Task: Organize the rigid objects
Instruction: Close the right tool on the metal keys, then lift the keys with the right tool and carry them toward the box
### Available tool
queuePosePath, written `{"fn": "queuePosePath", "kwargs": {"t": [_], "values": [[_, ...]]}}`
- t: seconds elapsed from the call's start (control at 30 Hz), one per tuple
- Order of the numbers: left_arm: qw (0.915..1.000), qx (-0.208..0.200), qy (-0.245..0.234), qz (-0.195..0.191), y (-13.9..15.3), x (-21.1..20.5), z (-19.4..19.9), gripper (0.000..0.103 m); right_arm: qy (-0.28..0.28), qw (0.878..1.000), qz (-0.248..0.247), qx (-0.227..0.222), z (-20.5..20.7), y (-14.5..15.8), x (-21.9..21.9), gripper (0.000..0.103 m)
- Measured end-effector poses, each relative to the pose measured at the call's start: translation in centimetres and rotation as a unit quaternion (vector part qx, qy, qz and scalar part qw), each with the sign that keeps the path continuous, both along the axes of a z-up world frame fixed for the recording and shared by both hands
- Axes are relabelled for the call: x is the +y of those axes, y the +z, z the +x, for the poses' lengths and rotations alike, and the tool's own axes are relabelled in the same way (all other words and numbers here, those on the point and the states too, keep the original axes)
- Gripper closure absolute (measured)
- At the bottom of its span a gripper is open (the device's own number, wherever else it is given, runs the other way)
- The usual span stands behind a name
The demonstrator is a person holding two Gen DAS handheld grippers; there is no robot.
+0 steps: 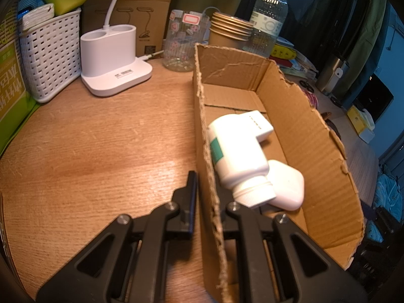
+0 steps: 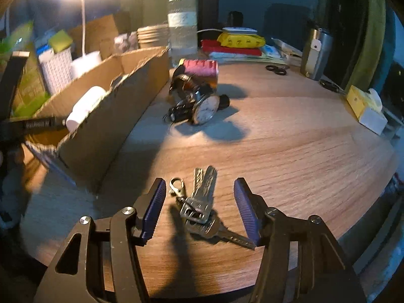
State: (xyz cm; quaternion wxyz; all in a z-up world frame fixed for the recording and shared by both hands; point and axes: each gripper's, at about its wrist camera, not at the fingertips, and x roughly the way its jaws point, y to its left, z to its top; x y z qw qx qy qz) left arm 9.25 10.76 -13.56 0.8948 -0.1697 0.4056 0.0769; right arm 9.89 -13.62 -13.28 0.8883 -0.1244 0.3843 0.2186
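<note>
A torn cardboard box point(image 1: 290, 116) lies on the wooden table; it also shows in the right wrist view point(image 2: 126, 116). Inside it lie a white pill bottle point(image 1: 240, 156), a white earbud case point(image 1: 287, 184) and a small white charger block point(image 1: 260, 123). My left gripper point(image 1: 209, 192) is shut on the box's near wall, one finger outside and one inside. My right gripper point(image 2: 199, 204) is open, its blue pads on either side of a bunch of keys point(image 2: 202, 202) on the table. Beyond lie a wristwatch point(image 2: 205, 107), a small black flashlight point(image 2: 181, 111) and a pink spool point(image 2: 200, 69).
A white lamp base point(image 1: 111, 60), a white basket point(image 1: 48, 55), a glass jar point(image 1: 184, 43), stacked paper cups point(image 1: 229, 32) and a water bottle point(image 1: 270, 17) stand at the back. Books point(image 2: 234, 45), a steel tumbler point(image 2: 315, 53), scissors point(image 2: 276, 69) and a yellow box point(image 2: 366, 108) are to the right.
</note>
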Motion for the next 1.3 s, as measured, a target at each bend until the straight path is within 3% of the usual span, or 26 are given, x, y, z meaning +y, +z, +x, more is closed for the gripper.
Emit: {"fn": "queuePosePath", "kwargs": {"t": [0.13, 0.17, 0.23, 0.8, 1.3], "values": [[1.0, 0.0, 0.0, 0.0, 0.0, 0.0, 0.0, 0.094, 0.002, 1.0, 0.003, -0.001, -0.1, -0.5, -0.1, 0.048], [1.0, 0.0, 0.0, 0.0, 0.0, 0.0, 0.0, 0.094, 0.002, 1.0, 0.005, -0.001, 0.0, -0.4, -0.2, 0.053], [1.0, 0.0, 0.0, 0.0, 0.0, 0.0, 0.0, 0.094, 0.001, 1.0, 0.009, -0.002, 0.0, -0.3, -0.5, 0.077], [1.0, 0.0, 0.0, 0.0, 0.0, 0.0, 0.0, 0.094, 0.009, 0.999, 0.04, -0.017, -0.1, 1.4, -1.0, 0.08], [1.0, 0.0, 0.0, 0.0, 0.0, 0.0, 0.0, 0.094, 0.036, 0.994, 0.067, -0.084, -0.4, 7.5, 0.7, 0.08]]}}
